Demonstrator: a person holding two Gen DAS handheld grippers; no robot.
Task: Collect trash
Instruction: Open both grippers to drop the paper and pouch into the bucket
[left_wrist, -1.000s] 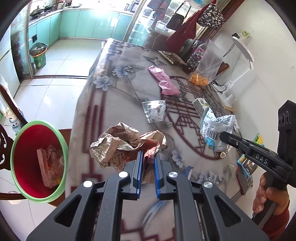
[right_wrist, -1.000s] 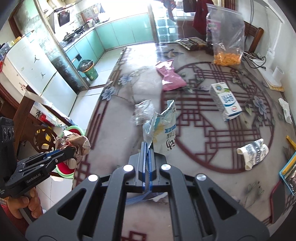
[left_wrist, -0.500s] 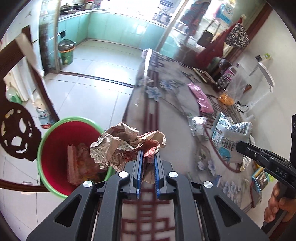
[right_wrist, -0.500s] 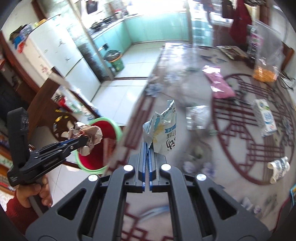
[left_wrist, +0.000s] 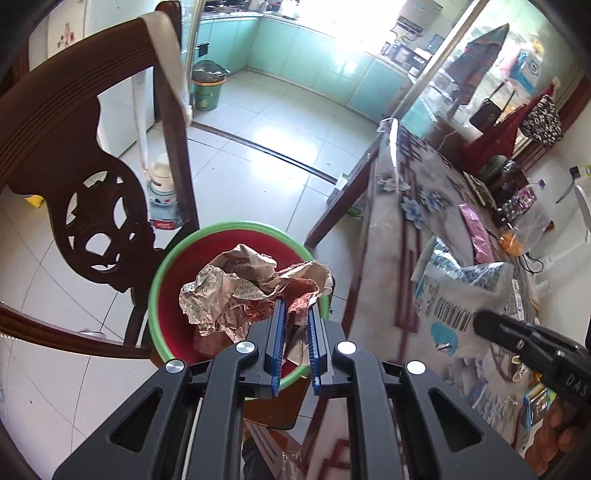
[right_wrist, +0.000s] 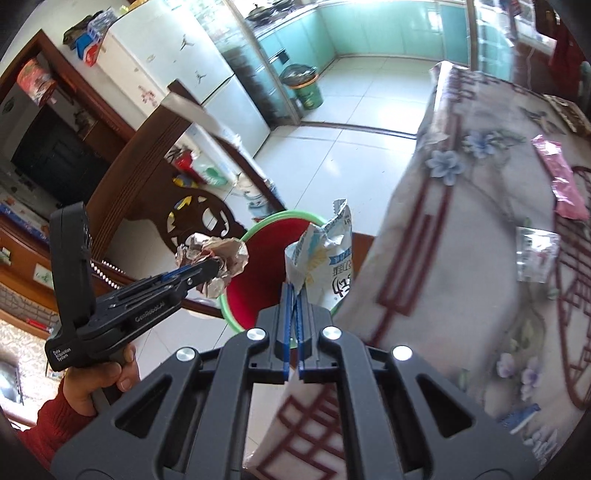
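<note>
Trash run: two pieces held at the red bin (left_wrist: 155, 295), neither dropped.

Left gripper (left_wrist: 294, 306) pinches the crumpled paper wad (left_wrist: 236, 291) directly over the bin mouth. Right gripper (right_wrist: 294, 291) is pressed together on the white-and-blue snack bag (right_wrist: 325, 254), just beside the bin's bench-side rim. Some paper scrap already lies inside the bin. Still on the bench (right_wrist: 461, 280), away from the bin: pink wrapper (right_wrist: 563, 184), clear wrapper (right_wrist: 535, 254). Judged part done; both releases and more pickups remain.
</note>
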